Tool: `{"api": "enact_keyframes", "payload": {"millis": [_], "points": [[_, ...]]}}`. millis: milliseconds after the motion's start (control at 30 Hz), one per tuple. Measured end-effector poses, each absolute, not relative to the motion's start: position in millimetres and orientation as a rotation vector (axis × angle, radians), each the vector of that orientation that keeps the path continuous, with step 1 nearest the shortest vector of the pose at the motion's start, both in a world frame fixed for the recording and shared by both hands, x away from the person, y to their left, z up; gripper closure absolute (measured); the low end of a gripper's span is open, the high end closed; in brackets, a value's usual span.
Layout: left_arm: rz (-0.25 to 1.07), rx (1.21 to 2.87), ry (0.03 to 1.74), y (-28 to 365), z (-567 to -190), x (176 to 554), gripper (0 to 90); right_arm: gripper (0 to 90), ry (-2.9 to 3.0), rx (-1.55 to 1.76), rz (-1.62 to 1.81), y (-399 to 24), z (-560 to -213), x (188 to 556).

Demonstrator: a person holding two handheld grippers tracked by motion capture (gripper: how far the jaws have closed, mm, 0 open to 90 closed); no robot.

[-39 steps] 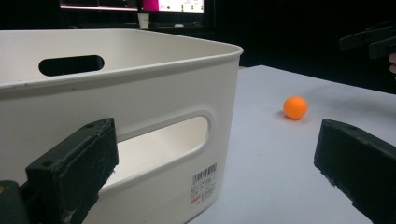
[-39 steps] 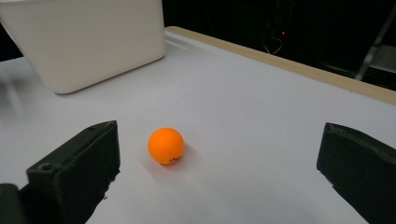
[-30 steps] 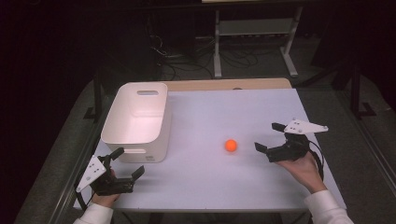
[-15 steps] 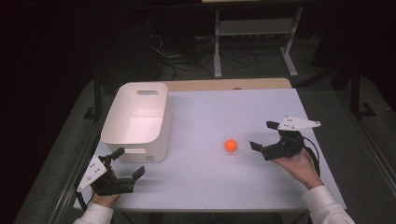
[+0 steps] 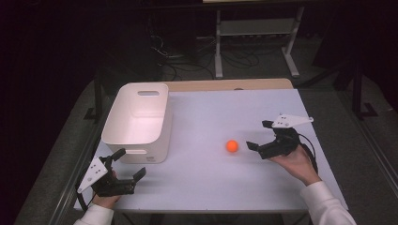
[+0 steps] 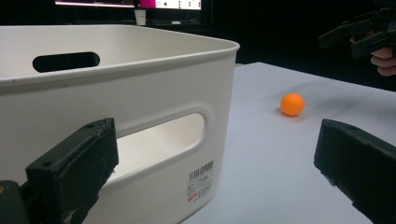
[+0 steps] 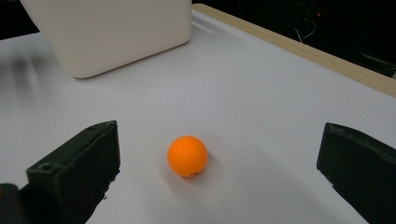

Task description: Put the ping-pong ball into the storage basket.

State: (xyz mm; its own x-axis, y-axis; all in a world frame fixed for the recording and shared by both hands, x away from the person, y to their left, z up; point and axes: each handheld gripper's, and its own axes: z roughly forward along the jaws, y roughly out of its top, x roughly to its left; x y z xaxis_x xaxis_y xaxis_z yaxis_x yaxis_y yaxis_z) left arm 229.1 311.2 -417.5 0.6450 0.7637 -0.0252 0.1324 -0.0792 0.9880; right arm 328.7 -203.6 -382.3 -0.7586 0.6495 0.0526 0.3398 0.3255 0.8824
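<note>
A dim lab: bare white table [image 5: 202, 183], floor cables [image 5: 187, 61], metal rack [image 5: 256, 28].

White bin [image 6: 140, 93] near; orange ball [image 6: 293, 104] beyond

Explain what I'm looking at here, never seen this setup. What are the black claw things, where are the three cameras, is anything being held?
There is no robot arm here. A person sits at a white table and holds a hand-operated two-jaw tool in each hand. The left gripper is near the table's front left corner; the right gripper is on the right side.

The high view looks down from above the person's side. The other two cameras ride on the grippers and look out between their own black jaws, which is why dark blocks frame the bottom of those views.

On the table are a white plastic bin with handle slots and a small orange ball. The bin's inside looks empty.

Nothing is held. Both grippers are open, and the right one points at the ball, which lies between and ahead of its jaws, untouched.
</note>
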Motion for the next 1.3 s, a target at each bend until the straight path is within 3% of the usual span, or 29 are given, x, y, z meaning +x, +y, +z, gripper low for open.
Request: {"api": "enact_keyframes", "payload": {"millis": [1300], "points": [[0.613, 1.590, 0.761, 311, -418, 229, 0.0, 0.0, 2.485, 0.813, 1.263, -170, -386, 357]]}}
